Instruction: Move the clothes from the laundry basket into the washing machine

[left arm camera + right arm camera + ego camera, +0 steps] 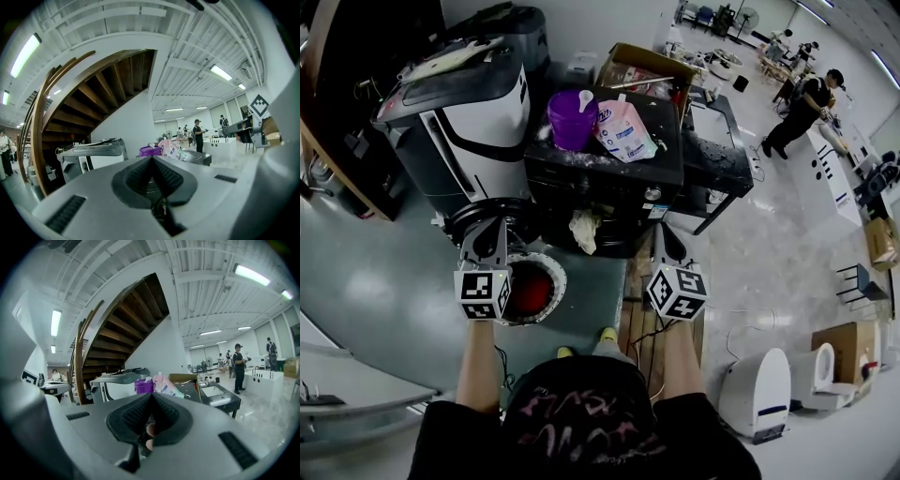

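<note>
Red clothes [528,292] in the white-rimmed laundry basket [559,281], likely soft, light and limp.
Best pinched at a raised fold; left tool [492,225] and right tool [663,232] are both closed, empty.

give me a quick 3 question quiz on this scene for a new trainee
1. True or false: the left gripper and the right gripper both have their jaws shut.
2. What stands beside the pink pouch on top of the black machine? A) a purple container B) a yellow kettle C) a green bottle
3. Fill in: the contents showing inside the round white-rimmed basket by the left gripper are ___ in colour.

Key: 1 true; 2 A; 3 red
</note>
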Tool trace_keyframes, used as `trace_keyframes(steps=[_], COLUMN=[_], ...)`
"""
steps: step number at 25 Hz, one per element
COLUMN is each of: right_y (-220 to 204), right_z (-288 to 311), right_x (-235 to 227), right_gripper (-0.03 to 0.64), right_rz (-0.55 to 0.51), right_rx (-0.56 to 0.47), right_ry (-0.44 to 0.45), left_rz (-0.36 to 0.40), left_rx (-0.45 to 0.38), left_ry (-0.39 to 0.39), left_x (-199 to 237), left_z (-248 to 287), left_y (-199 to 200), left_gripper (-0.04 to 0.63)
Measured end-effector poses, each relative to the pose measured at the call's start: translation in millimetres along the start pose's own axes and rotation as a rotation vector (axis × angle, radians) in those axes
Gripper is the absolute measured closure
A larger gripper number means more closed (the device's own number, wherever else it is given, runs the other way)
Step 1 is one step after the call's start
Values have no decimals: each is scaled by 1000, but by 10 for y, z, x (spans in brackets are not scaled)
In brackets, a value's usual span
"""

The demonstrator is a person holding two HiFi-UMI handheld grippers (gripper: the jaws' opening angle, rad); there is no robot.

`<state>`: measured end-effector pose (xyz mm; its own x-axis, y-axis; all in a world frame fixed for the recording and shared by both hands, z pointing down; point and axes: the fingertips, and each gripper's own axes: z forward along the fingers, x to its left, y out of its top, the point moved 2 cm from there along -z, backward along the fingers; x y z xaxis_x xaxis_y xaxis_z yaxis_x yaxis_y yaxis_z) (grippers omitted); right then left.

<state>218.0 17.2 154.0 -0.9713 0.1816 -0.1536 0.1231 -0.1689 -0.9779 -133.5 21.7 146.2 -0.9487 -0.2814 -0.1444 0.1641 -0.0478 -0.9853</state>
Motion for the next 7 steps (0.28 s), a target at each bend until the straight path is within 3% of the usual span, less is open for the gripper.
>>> trace_keyframes(steps=[7], right_y=[20], right_z=[-22], right_x=[-7], right_gripper=[614], right_rz=[-19], right_rx=[-6], right_ry=[-6], left_rz=[-2], left_rx=[-6], left_ry=[-7], left_x=[30], left_z=[9], left_y=[13], left_gripper=[584])
